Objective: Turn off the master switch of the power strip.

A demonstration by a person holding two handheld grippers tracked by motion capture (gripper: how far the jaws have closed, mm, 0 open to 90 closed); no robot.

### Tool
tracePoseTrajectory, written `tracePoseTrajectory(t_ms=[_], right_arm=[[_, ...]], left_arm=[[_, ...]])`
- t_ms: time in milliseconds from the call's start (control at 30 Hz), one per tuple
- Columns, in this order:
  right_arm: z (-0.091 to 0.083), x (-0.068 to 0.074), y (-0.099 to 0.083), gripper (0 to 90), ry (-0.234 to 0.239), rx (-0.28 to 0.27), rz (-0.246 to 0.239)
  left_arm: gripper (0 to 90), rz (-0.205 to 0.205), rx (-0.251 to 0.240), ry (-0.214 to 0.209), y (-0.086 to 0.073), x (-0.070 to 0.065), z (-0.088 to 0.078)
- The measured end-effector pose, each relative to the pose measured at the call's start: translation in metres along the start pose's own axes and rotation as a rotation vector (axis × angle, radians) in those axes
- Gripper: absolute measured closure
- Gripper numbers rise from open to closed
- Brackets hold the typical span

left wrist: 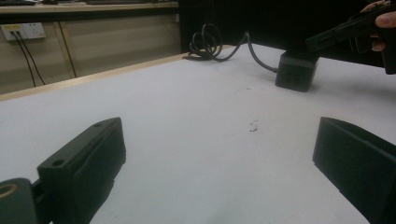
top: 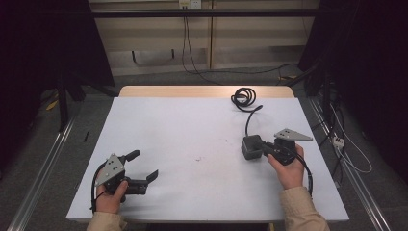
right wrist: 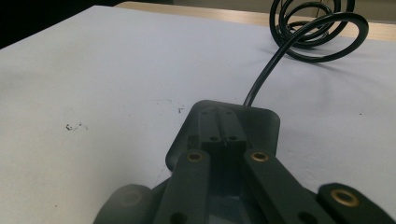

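**Step in hand (judged): right gripper engaging the adapter block**

1. Condition of the right gripper (top: 263,148). In the right gripper view its jaws lie together, with only a thin seam between them. They clamp nothing.
2. Location of the work. The black adapter block (right wrist: 264,123) sits directly beneath and just ahead of the closed fingertips. In the left gripper view, the tips appear to rest on the top face of the block (left wrist: 295,72); firm contact cannot be confirmed.
3. The cable (right wrist: 261,79) leaves the far face of the block, beyond the fingertips, and runs to a coil (top: 244,97) near the far edge of the table (top: 192,125).
4. Condition of the left gripper (top: 143,165). Its jaws stand wide apart, holding nothing, low over the table and well apart from the block. A small dark mark (left wrist: 253,126) lies ahead of them.

**Recommended practice**

- To grasp the block, part the jaws first. Closed tips can only press or push it.
- Set one finger on each side face, centred, and clear of the cable exit.
- Lower until the fingers straddle the body, then close squarely. An off-centre grip is likely to twist the block.
- Expect the stiff cable to resist. Move toward the coil rather than away from it, to keep slack.
- Hold the left gripper ready to steady the cable if the coil drags.
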State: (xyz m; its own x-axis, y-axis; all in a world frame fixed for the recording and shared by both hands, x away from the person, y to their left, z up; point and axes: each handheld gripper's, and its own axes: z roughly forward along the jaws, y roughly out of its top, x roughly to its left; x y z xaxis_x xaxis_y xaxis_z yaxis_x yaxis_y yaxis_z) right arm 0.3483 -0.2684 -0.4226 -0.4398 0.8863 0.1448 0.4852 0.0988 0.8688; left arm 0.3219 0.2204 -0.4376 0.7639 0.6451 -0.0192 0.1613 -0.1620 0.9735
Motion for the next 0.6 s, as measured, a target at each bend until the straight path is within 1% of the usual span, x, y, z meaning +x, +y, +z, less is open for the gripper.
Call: tracePoseTrajectory(t_ms=[367, 433, 533, 567, 600], right_arm=[[0.0006, -0.0017, -0.0013, 90.0, -0.005, 0.007, -0.002], [0.0004, -0.0017, -0.0012, 90.0, -0.004, 0.005, 0.001], [0.0003, -0.002, -0.0013, 90.0, -0.006, 0.006, 0.002], [0.0003, -0.0021, -0.0015, 90.0, -0.006, 0.007, 0.003], [0.0004, -0.0021, -0.0016, 90.0, -0.005, 0.007, 0.003]], left_arm=[[2.3, 0.004, 0.002, 0.0, 0.0, 0.0003, 0.0], [2.3, -0.003, -0.001, 0.001, -0.0001, -0.0002, 0.0002], [2.3, 0.001, 0.0, 0.001, -0.0001, 0.0001, 0.0002], [2.3, -0.004, -0.001, 0.0, -0.0001, -0.0002, 0.0002], [2.3, 0.002, 0.002, 0.0, -0.0001, 0.0002, 0.0]])
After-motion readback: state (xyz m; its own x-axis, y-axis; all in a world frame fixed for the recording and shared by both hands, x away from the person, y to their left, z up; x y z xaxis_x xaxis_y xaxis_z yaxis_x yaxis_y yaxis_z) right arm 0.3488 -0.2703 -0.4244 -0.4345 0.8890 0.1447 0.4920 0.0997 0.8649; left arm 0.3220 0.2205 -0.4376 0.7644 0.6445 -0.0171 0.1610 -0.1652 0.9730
